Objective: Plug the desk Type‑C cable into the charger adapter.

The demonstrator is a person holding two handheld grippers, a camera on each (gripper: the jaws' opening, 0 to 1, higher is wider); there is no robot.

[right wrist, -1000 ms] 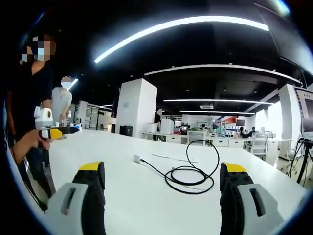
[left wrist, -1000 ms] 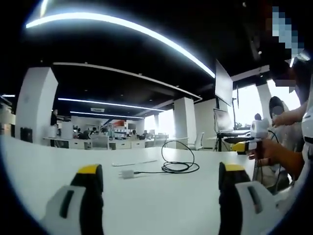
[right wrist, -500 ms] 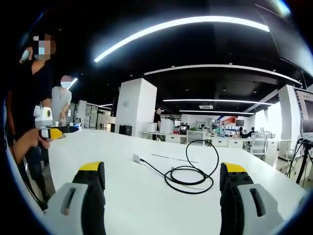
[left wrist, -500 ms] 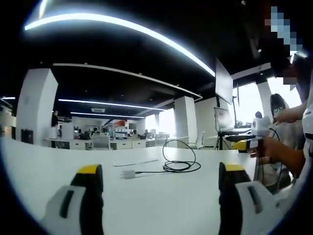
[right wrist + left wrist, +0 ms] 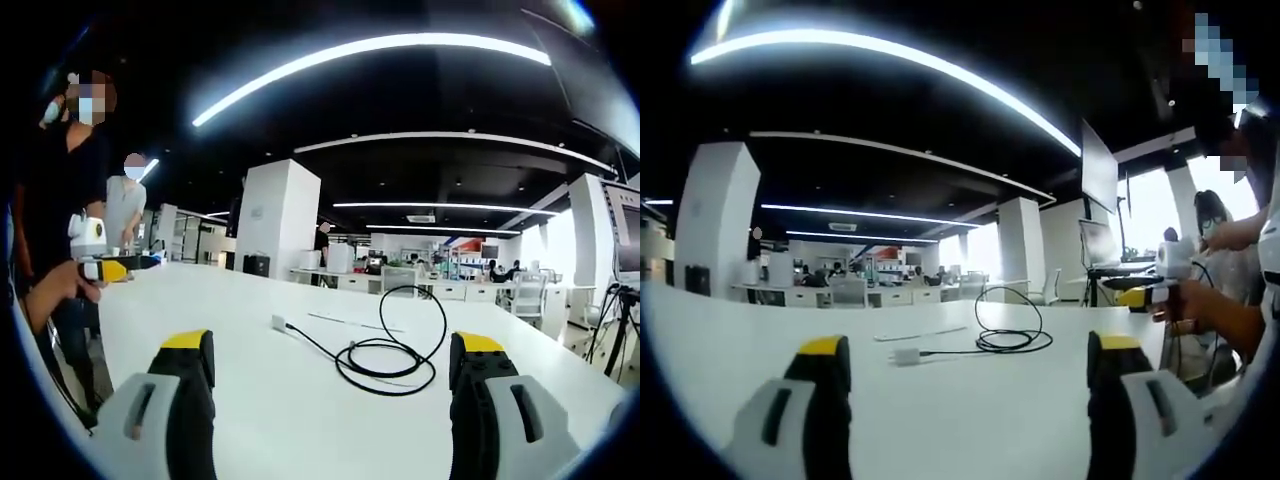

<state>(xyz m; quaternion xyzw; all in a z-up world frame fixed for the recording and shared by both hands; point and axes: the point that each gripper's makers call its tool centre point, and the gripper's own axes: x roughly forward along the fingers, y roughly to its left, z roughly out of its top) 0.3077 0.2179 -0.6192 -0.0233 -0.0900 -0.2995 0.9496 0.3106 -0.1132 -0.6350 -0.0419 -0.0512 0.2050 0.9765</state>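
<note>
The right gripper (image 5: 333,375) hung above the white table (image 5: 250,410), its 2 jaws spread wide and empty. Beyond them a black cable (image 5: 385,365) lay coiled, its end at a small white charger (image 5: 279,323). The left gripper (image 5: 112,270) showed far left, held in a hand (image 5: 55,290).

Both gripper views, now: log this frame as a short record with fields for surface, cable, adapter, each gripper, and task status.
surface: white table
cable: black cable, loosely coiled on the table, one loop standing up
adapter: small white charger adapter lying on the table at the cable's end; whether the plug is seated cannot be told
other item: thin white strip lying beyond the adapter
left gripper: open, holding nothing, short of the adapter
right gripper: open, holding nothing, short of the coil
task status: nothing grasped yet
</note>
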